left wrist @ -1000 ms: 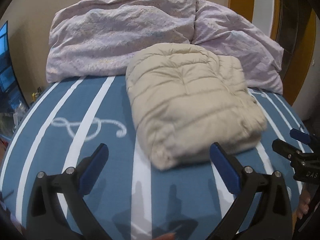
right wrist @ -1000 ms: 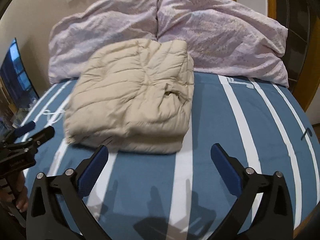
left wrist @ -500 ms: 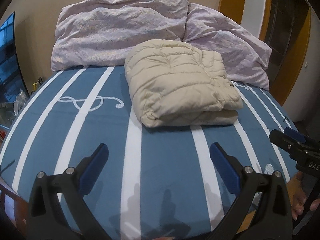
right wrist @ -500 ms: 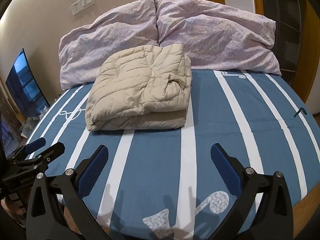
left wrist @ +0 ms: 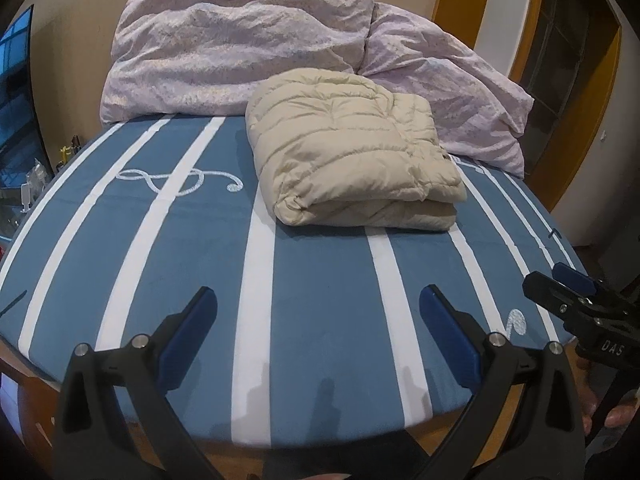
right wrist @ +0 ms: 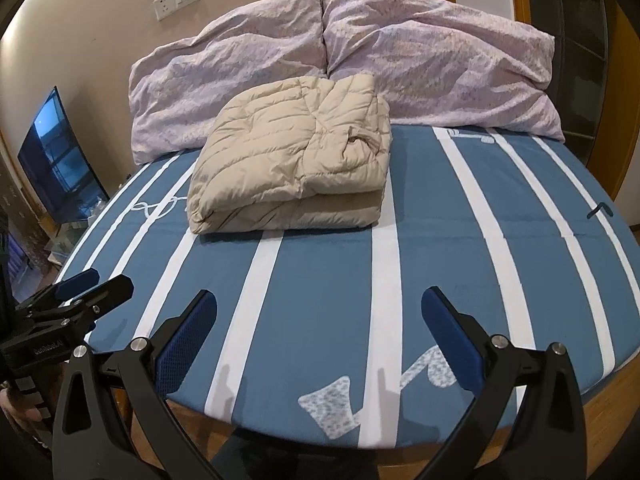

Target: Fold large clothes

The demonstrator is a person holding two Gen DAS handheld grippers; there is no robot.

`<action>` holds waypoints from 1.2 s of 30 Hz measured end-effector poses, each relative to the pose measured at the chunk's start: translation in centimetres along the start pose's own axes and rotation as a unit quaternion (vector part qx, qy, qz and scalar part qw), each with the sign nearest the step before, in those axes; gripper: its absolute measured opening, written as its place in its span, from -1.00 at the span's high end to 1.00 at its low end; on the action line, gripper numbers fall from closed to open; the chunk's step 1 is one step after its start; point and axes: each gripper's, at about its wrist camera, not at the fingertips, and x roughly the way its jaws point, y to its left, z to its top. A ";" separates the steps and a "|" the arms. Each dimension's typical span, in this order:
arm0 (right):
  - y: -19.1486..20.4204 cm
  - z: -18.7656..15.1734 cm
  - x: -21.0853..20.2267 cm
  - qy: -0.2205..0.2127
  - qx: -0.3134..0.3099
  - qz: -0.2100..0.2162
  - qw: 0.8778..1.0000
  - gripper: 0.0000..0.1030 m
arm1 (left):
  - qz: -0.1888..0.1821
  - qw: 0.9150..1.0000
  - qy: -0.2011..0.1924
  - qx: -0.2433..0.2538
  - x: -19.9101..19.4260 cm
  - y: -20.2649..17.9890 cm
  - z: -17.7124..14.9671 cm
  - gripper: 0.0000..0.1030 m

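Observation:
A beige quilted puffer jacket [left wrist: 352, 152] [right wrist: 296, 156] lies folded into a thick rectangle on the blue bed with white stripes [left wrist: 304, 280] [right wrist: 452, 240], just in front of the pillows. My left gripper [left wrist: 318, 312] stands open over the bed's near edge, well short of the jacket, with nothing between its fingers. The right gripper [right wrist: 320, 312] is open too and holds nothing, also back at the near edge. Each gripper shows at the side of the other's view, the right gripper [left wrist: 576, 300] and the left gripper [right wrist: 76, 292].
Two lilac pillows [left wrist: 240, 52] [right wrist: 432, 64] lean against the wall behind the jacket. A dark screen [right wrist: 60, 172] stands left of the bed. Wooden door frames [left wrist: 576, 80] rise at the right. The wooden bed frame [right wrist: 600, 408] shows under the near edge.
Both grippers have pulled back from the folded jacket toward the foot of the bed, so the jacket looks smaller and farther. Both have stayed open. The jacket has not moved.

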 end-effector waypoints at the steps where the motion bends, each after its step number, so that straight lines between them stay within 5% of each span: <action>1: 0.0 -0.1 -0.1 0.001 0.000 0.001 1.000 -0.97 | -0.002 1.000 0.002 -0.001 -0.1 -0.1 -0.2 -0.95; 36: 1.0 0.5 -3.0 -0.016 -0.008 0.009 1.000 -0.97 | -0.009 1.000 -0.007 0.016 -3.1 -2.4 0.5 -0.95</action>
